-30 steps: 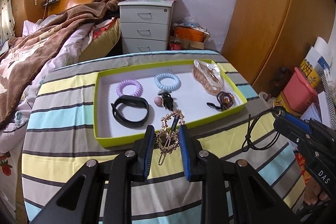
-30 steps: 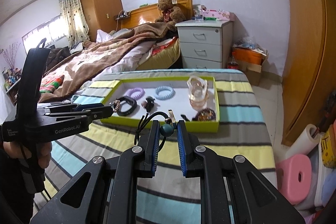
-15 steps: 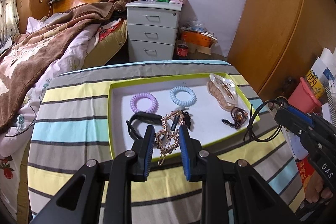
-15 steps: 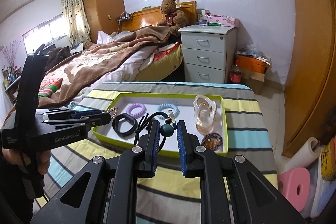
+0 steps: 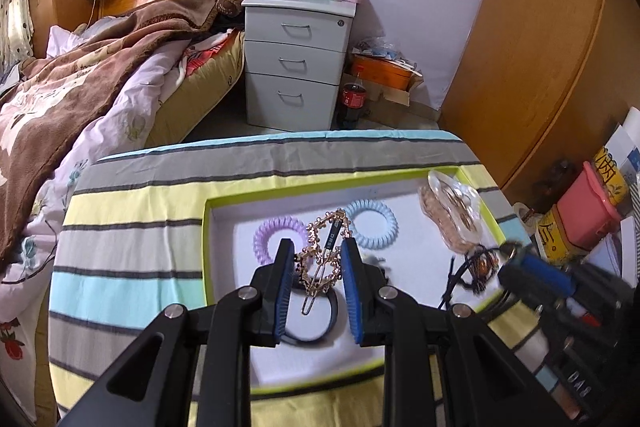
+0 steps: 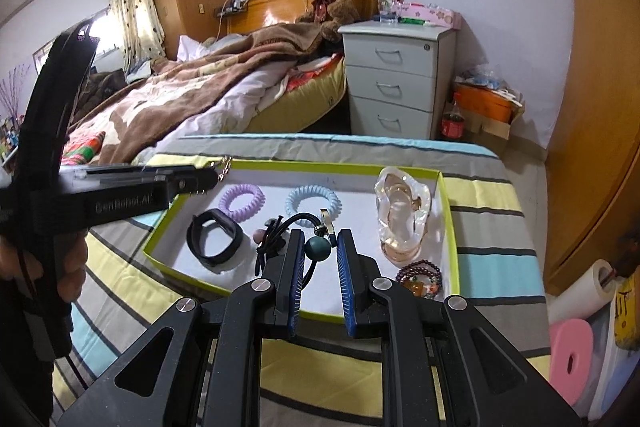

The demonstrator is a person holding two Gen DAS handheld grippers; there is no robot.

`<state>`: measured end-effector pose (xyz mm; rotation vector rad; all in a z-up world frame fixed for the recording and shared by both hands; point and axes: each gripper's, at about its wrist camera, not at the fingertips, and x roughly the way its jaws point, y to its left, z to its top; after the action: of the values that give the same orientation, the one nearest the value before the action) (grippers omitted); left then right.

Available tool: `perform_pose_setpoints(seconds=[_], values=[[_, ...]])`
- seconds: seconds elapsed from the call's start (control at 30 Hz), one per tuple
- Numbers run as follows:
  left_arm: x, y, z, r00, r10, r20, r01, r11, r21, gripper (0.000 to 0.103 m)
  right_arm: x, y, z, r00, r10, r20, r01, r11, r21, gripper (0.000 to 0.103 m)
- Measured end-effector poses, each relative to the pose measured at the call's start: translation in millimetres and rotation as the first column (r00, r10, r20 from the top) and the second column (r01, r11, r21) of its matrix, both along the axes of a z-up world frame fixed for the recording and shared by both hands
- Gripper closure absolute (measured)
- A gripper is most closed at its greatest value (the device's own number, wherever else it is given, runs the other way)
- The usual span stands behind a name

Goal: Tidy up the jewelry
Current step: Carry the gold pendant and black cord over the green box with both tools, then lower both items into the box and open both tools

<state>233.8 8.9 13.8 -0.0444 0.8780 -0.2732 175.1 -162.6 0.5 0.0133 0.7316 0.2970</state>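
My left tongs (image 5: pixel 317 269) are clamped on a gold-coloured metal hair clip with small flower shapes (image 5: pixel 320 255), which sits right between the blue pads at the centre of the left wrist view. The clip's long axis runs nearly upright in that frame, tilted a little so its ornate end leans to the upper right past the pad tips while its plain wire loop hangs toward the bottom, between the pads. It hangs above the white inside of the shallow tray with a lime-green rim (image 5: pixel 208 247), which rests on the bench under a striped cloth (image 5: pixel 132 227). My right tongs (image 6: pixel 318 253) are closed on a black cord hair tie carrying a dark teal ball (image 6: pixel 318 247); the ball is lodged between the pad tips just below the frame's centre, and the cord loops away to the upper left, over the tray. In the tray lie a lilac spiral hair tie (image 6: pixel 242 201), a pale blue spiral hair tie (image 6: pixel 314 201), a black wristband (image 6: pixel 216 239), a clear amber hair claw (image 6: pixel 402 217) standing lengthwise at the right, and a dark beaded bracelet (image 6: pixel 420 277) in the lower right corner.
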Motion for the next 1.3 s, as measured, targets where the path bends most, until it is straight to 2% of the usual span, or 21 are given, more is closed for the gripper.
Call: perform_pose_setpoints(seconds=[0.57, 1.03, 1.3], values=[[50.8, -22.0, -32.7, 0.997, -0.013, -0.079, 0.016, 0.999, 0.032, 0.078, 25.3, 5.2, -31.1, 0.995, 0.017, -0.095, -0.021, 0.999, -0.035, 0.086], [61.7, -27.4, -49.6, 0.993, -0.006, -0.119, 0.012, 0.999, 0.051, 0.078, 31.7, 12.3, -42.1, 0.991, 0.015, -0.130, -0.027, 0.995, -0.095, 0.086], [63.4, -33.0, -50.0, 0.994, -0.017, -0.112, 0.024, 0.997, 0.068, 0.078, 35.5, 13.8, -47.7, 0.989, 0.007, -0.150, -0.026, 0.992, -0.122, 0.086]])
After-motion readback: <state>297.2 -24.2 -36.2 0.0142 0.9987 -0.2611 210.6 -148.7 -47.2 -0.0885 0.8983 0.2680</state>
